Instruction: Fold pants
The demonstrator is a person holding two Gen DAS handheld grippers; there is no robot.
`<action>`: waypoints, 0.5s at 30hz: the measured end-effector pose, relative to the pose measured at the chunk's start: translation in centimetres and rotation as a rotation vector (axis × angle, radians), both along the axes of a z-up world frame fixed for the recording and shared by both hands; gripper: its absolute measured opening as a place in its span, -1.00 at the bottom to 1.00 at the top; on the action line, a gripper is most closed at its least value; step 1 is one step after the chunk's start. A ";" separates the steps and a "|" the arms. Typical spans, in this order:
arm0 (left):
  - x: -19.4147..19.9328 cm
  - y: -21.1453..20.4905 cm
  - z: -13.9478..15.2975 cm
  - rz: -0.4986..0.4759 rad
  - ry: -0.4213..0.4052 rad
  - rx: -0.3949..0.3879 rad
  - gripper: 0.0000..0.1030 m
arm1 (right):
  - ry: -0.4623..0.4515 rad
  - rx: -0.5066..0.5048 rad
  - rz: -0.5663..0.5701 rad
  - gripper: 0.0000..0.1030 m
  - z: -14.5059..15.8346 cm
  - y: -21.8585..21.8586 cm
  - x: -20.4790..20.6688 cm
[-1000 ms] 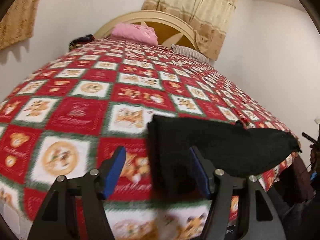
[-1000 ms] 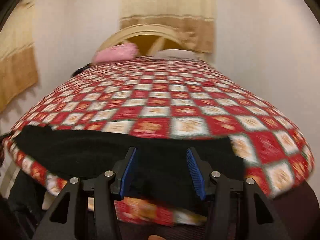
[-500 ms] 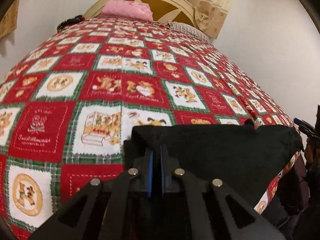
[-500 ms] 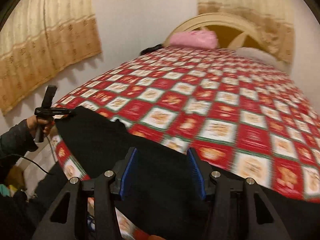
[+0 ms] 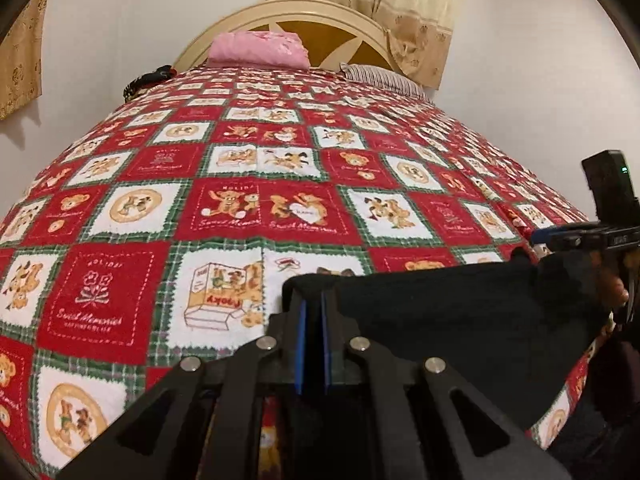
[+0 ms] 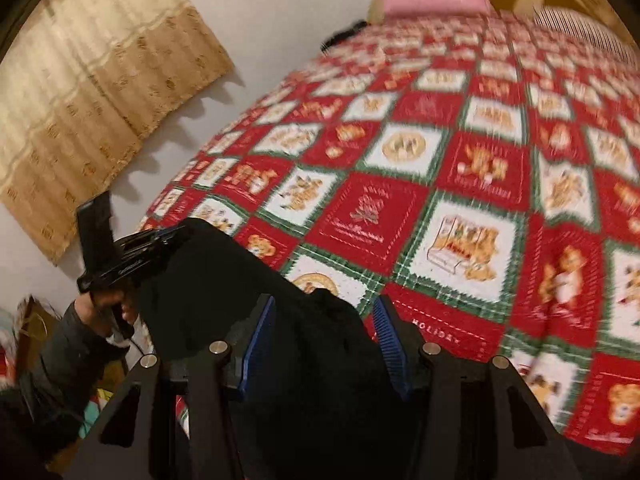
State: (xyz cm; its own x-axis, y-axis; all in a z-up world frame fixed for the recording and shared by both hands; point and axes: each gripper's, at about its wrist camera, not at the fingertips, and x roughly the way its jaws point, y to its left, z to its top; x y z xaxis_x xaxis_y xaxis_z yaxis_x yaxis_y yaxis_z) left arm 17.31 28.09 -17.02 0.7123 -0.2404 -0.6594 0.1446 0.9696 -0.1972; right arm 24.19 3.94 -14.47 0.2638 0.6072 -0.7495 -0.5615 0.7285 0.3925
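Observation:
Black pants [image 5: 448, 312] lie along the near edge of a bed with a red, white and green patchwork cover [image 5: 256, 184]. My left gripper [image 5: 313, 308] is shut on the pants' left corner, blue pads pressed together on the cloth. In the right wrist view the pants [image 6: 248, 280] stretch from my left gripper [image 6: 160, 236], seen at far left, to my right gripper [image 6: 326, 316]. The right gripper's jaws stand apart with black cloth bunched between them, not clamped. The right gripper also shows at the far right of the left wrist view [image 5: 560, 238].
A pink pillow [image 5: 260, 50] and a striped pillow [image 5: 380, 76] lie by the cream headboard [image 5: 304, 12]. Beige curtains [image 6: 92, 92] hang on the left wall. A dark bundle [image 5: 148, 78] sits at the far left edge of the bed. Clutter [image 6: 24, 320] is on the floor.
My left gripper closed on the pants' corner and holds it. My right gripper stayed open and swung left along the pants' edge toward the left gripper.

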 end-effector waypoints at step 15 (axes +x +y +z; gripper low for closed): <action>-0.1 0.9 -0.7 0.039 -0.009 -0.046 -0.76 | -0.056 -0.012 -0.150 -0.99 0.6 -1.5 2.2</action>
